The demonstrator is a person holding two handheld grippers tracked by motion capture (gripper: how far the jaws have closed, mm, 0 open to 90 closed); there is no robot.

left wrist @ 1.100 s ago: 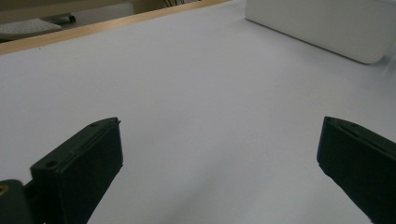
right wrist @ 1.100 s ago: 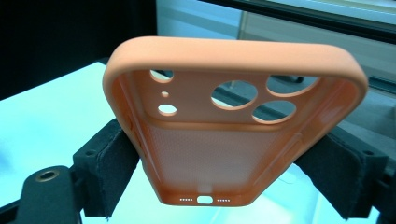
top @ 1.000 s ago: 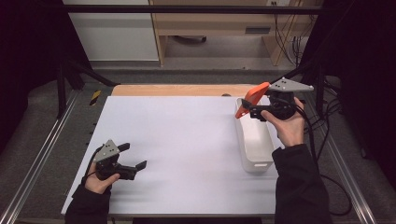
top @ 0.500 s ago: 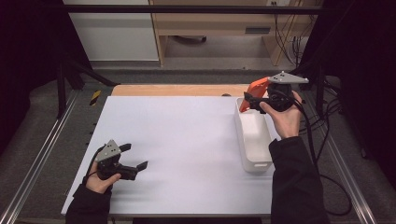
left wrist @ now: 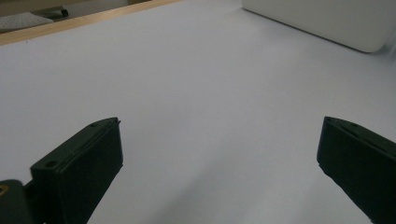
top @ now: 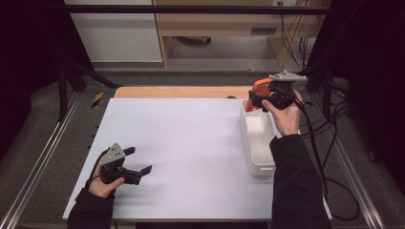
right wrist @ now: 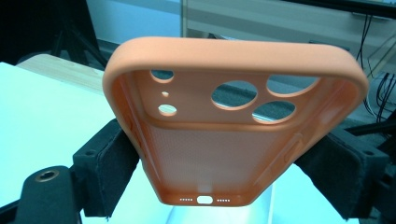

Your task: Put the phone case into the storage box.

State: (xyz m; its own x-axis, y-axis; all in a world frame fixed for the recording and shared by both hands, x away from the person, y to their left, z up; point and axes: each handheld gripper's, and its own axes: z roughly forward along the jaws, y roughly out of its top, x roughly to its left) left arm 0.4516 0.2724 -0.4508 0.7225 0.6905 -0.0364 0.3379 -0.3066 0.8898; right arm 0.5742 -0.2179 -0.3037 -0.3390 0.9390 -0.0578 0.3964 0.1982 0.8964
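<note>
Over at the near left corner of the white worktop [top: 191, 143], the left tool [top: 139, 160] rests low on the sheet in the person's hand, its jaws spread wide with nothing between them. The middle of the sheet lies bare. Further right, a long white tray [top: 258, 143] sits along the right edge. Above its far end the right tool [top: 251, 101] is held up in the air, its jaws pressed against the two long sides of an orange phone case [right wrist: 233, 126], open side toward the tool's camera and camera holes at the far end.

The case looks soft, and it is pinched only across its side walls near the plug end. I'd worry it could bow or squirm out of the pads if the squeeze tightens or the hand tips, and fall outside the tray.
</note>
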